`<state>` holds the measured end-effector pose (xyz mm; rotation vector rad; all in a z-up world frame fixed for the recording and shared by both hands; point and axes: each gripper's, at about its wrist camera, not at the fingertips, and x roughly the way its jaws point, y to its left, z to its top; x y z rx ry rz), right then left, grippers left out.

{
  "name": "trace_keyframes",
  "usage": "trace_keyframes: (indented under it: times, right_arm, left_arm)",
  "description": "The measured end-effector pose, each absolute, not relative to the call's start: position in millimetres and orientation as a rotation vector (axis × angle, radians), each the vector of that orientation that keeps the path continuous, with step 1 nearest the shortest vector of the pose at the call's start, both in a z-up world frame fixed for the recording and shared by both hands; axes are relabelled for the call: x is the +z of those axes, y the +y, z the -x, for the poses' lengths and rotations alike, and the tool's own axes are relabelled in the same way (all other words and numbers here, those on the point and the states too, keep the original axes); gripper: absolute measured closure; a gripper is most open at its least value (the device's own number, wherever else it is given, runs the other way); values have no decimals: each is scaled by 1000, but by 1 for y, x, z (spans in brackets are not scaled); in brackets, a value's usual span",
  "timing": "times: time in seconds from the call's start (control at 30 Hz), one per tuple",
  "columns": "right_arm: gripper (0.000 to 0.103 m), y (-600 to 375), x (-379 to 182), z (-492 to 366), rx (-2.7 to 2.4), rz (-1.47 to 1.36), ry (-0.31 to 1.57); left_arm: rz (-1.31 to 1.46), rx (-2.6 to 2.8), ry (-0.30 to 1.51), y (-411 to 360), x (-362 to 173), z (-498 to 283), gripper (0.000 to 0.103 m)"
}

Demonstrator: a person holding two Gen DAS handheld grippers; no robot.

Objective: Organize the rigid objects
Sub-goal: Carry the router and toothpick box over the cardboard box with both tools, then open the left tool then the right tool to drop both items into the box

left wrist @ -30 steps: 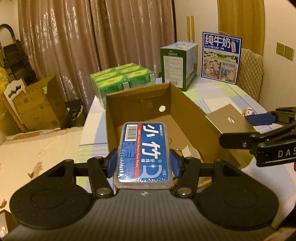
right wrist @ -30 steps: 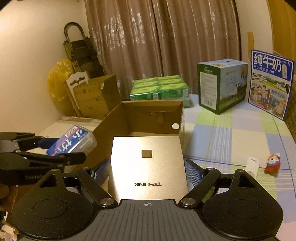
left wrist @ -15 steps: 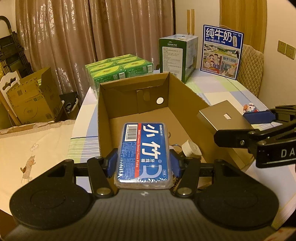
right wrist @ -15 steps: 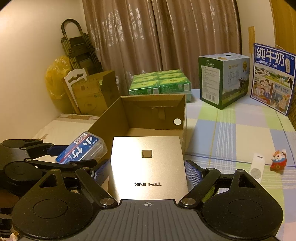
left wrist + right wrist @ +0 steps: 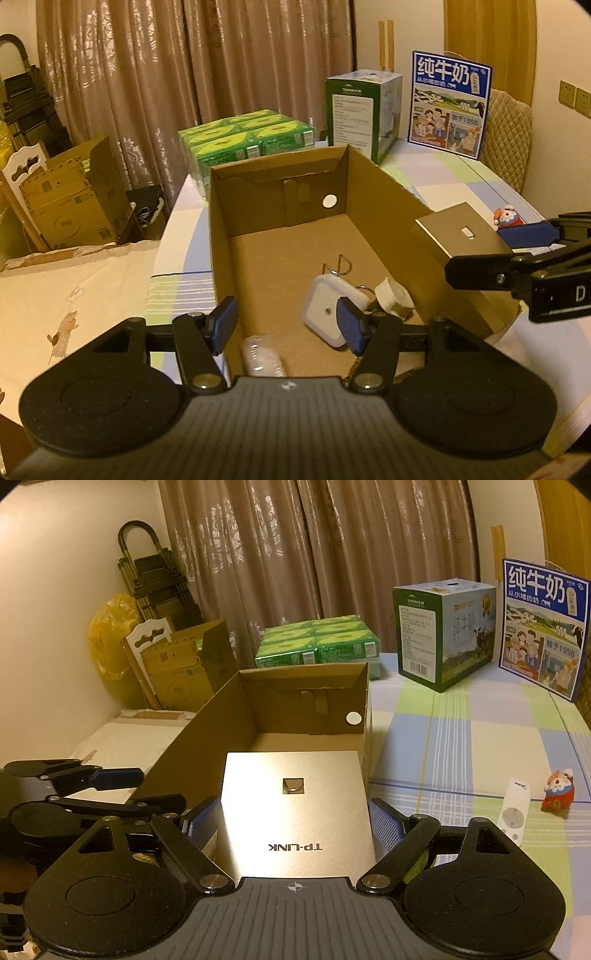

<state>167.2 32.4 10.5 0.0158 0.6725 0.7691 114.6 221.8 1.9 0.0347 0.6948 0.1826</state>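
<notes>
An open cardboard box [image 5: 280, 173] [image 5: 303, 686] stands on the table. My left gripper [image 5: 286, 326] is open and empty above the box's near end. A blurred clear pack [image 5: 262, 360] lies below it inside the box, near a white square device [image 5: 325, 314] and a white cap [image 5: 393, 295]. My right gripper [image 5: 293, 821] is shut on a gold TP-LINK box [image 5: 295, 808], held over the box's right rim; it also shows in the left wrist view [image 5: 458, 232]. The left gripper shows in the right wrist view [image 5: 110, 781].
On the checked tablecloth [image 5: 480, 738] lie a white remote [image 5: 513, 812] and a small red figurine [image 5: 557, 794]. Green packs [image 5: 317, 646], a green carton [image 5: 443, 627] and a blue milk carton [image 5: 543, 627] stand at the back. Cardboard boxes [image 5: 184, 668] stand on the floor at left.
My left gripper opened and let go of the blue dental floss pack, which dropped into the box. My right gripper still holds the gold box.
</notes>
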Motion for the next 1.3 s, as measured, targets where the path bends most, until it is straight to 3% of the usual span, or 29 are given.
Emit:
trace_keyframes:
  times: [1.0,1.3]
  right_arm:
    - [20,36,8,-173,779,-118,686]
    - [14,24,9,-179,755,-201,680]
  left_arm:
    - [-10,184,696,228,2,-105,49]
    - [-3,189,695,228,2,-102,49]
